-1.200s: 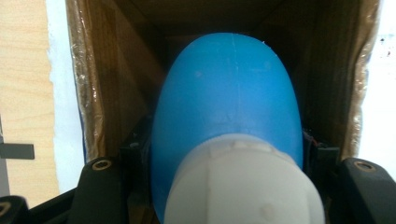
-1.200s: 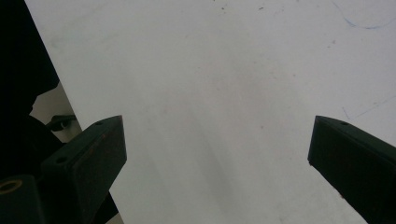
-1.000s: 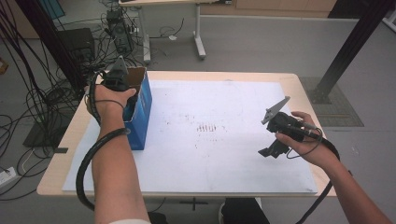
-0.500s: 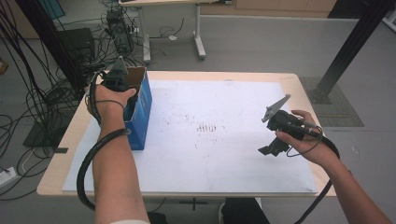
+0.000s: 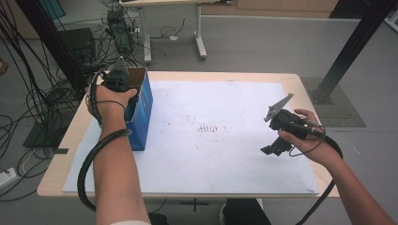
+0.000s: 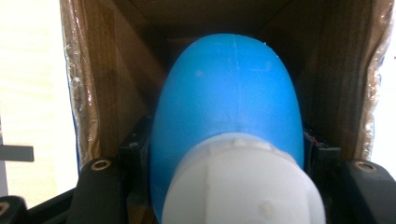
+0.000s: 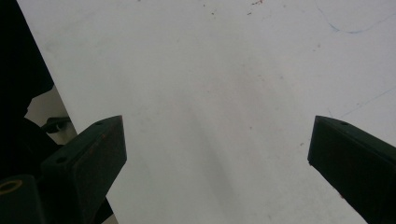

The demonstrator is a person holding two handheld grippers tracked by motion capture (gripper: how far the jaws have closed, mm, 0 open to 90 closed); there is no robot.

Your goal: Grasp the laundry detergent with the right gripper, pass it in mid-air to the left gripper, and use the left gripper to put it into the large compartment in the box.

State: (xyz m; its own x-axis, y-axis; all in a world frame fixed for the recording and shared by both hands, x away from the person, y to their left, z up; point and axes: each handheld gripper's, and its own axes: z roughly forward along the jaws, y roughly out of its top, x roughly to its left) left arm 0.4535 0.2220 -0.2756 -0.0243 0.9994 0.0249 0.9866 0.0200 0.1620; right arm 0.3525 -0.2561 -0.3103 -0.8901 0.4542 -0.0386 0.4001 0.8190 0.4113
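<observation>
A blue box (image 5: 143,110) with an open top and brown cardboard inside stands at the table's left edge. My left gripper (image 5: 123,89) points down into it, fingertips hidden by the box. In the left gripper view the left gripper (image 6: 226,144) is shut on a blue bottle (image 6: 229,93) with a white cap (image 6: 243,186); the bottle hangs between the box's inner walls (image 6: 112,70). My right gripper (image 5: 273,146) is held over the right side of the white sheet (image 5: 225,159). In its own view the right gripper (image 7: 217,140) stands wide open with nothing between its fingers.
The white sheet covers most of the wooden table (image 5: 61,154) and bears faint red marks (image 5: 209,127) near its middle. Cables and equipment (image 5: 117,28) lie on the floor behind the table at the left. A black post (image 5: 356,42) rises at the back right.
</observation>
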